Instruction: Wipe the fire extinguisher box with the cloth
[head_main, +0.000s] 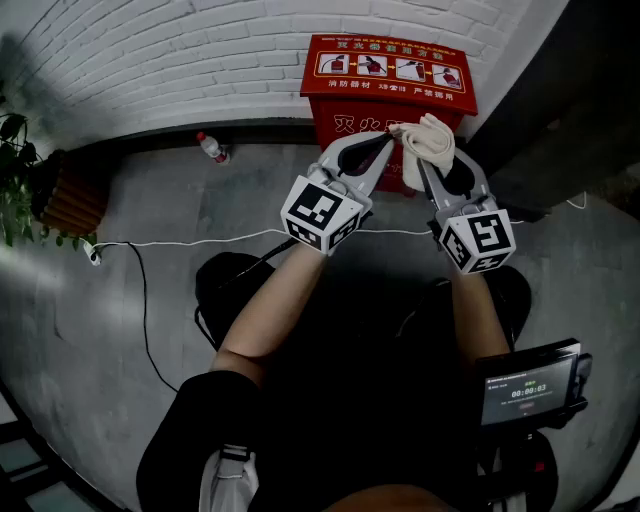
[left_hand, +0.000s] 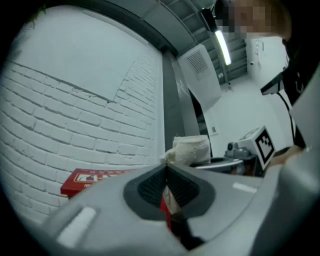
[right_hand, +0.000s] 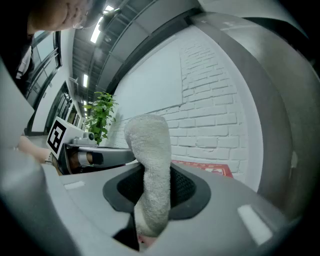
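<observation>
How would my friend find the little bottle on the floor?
Look along the white brick wall to the red fire extinguisher box. Left of it, at the wall's foot, lies the small clear plastic bottle. It is the only see-through thing there, with a red cap.

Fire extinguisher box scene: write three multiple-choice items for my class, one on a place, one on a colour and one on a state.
1. Where does the box stand?
A on a chair
B against the white brick wall
C beside the plant

2. What colour is the box?
A blue
B green
C red

3. What state is the cloth in?
A clamped in the right gripper
B lying on the floor
C hanging on the plant

Answers:
1 B, the box backs onto the brick wall.
2 C, its lid and front are red.
3 A, the cloth stands up from between the right gripper's closed jaws.
</observation>
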